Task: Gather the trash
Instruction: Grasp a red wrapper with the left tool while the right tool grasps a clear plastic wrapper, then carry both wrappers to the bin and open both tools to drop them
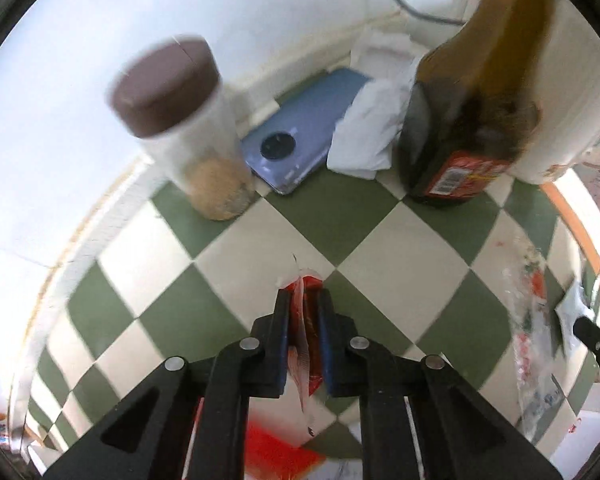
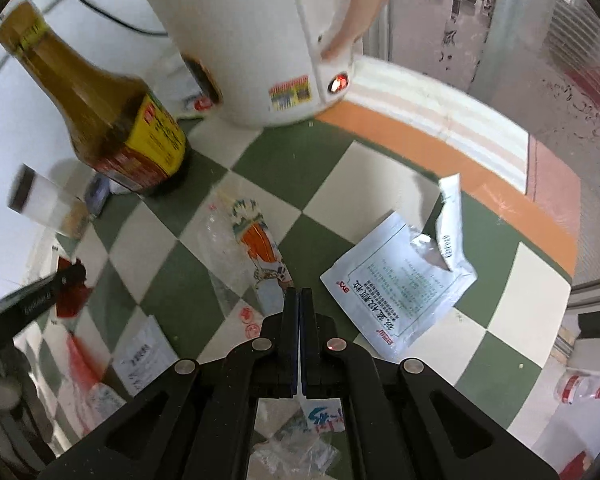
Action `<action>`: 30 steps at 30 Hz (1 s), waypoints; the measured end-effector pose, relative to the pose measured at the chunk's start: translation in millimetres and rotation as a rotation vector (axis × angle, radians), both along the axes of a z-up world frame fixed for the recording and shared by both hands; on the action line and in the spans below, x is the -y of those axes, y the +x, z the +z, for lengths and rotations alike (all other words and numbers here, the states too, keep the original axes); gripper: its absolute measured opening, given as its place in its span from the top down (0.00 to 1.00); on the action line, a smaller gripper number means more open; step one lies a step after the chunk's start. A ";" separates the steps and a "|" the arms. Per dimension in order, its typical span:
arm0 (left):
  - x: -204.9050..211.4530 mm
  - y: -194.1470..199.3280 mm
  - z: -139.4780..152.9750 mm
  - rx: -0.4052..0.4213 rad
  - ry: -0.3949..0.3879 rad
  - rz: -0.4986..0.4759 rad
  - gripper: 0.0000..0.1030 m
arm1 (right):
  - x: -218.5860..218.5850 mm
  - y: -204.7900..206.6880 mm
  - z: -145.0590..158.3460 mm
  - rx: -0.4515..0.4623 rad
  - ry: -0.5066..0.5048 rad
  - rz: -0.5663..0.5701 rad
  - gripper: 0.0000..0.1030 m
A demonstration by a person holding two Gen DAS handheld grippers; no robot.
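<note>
Left gripper (image 1: 304, 300): pinching a red wrapper (image 1: 302, 332) between its fingers, held above the checked cloth (image 1: 236, 256).
Right gripper (image 2: 301, 300): fingers pressed together on the edge of a clear wrapper (image 2: 256, 240) with orange print; the film trails forward over the cloth.
Trash left: a torn white sachet (image 2: 400, 280) lies flat just right of the right gripper; small printed packets (image 2: 140, 356) lie to its left.
Ahead of left: a brown-lidded jar (image 1: 188, 128), a blue phone (image 1: 300, 128) and a crumpled tissue (image 1: 368, 128) by the wall.
Obstacles: a sauce bottle (image 2: 108, 108) stands near the clear wrapper's far end, a white appliance (image 2: 252, 40) behind it, its red lamp lit.
</note>
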State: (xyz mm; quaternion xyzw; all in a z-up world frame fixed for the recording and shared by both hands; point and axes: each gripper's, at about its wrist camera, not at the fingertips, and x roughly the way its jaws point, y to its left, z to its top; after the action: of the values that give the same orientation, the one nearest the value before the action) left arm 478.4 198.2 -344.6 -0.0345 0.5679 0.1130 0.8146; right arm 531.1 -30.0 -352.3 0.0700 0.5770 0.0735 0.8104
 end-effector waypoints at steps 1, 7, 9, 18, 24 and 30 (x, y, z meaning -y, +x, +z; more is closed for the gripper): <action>2.4 -6.9 8.6 0.016 0.008 0.001 0.91 | 3.0 -1.6 4.8 0.007 0.015 -0.005 1.00; 10.4 -24.1 39.8 0.066 0.151 0.034 0.91 | -9.5 -4.6 0.2 -0.085 0.076 0.057 0.79; 9.8 -31.3 36.4 0.048 0.169 0.050 0.91 | -29.8 -5.2 -17.2 -0.140 0.019 0.122 0.38; 10.3 -34.4 6.9 -0.009 0.205 0.084 0.91 | -70.1 -23.7 -46.2 -0.060 -0.247 0.218 0.97; 28.5 -48.3 32.8 0.044 0.182 0.067 0.91 | -36.9 -37.1 -23.9 -0.010 -0.105 0.154 0.99; 76.4 -62.5 76.2 0.134 0.136 -0.013 0.91 | 22.5 -65.9 30.4 0.056 0.116 0.052 0.99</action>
State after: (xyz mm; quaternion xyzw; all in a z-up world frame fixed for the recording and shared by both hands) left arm 415.9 121.9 -268.4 0.0170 0.5034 0.1435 0.8519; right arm 465.2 -52.6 -321.9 0.0998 0.5505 0.1296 0.8186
